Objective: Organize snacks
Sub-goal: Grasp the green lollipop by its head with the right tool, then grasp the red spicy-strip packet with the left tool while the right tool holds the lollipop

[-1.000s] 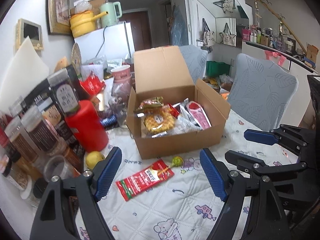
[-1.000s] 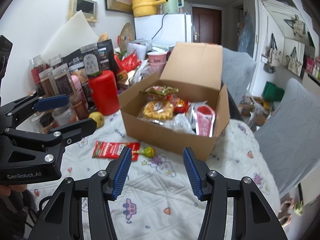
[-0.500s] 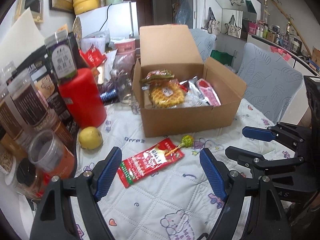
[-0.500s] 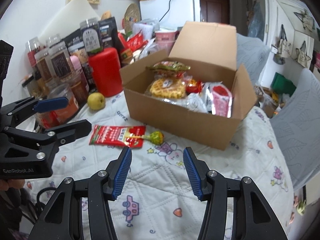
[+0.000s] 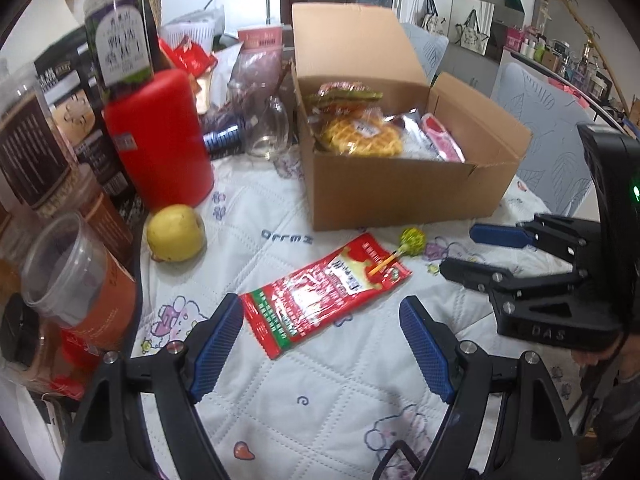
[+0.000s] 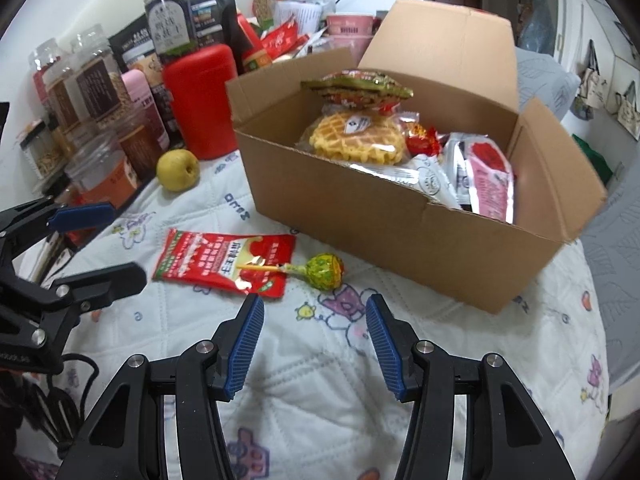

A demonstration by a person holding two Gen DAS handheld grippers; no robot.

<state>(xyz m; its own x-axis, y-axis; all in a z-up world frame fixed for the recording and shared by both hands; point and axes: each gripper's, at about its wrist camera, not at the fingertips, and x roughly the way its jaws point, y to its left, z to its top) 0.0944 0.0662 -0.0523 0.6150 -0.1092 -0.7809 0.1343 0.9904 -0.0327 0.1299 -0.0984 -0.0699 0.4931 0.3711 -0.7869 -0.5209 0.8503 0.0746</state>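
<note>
Black plastic left gripper (image 5: 322, 342), ribbed blue pads, silver screws, right gripper (image 6: 314, 346) alike, black cable

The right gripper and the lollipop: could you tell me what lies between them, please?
Only bare quilted tablecloth separates the right gripper from the lollipop, shown in the right wrist view.

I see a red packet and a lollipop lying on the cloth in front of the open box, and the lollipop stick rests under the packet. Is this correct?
Not quite. The lollipop stick rests on top of the red packet, not under it; the right wrist view shows it lying across the wrapper. The rest holds: both lie on the cloth in front of the open box.
</note>
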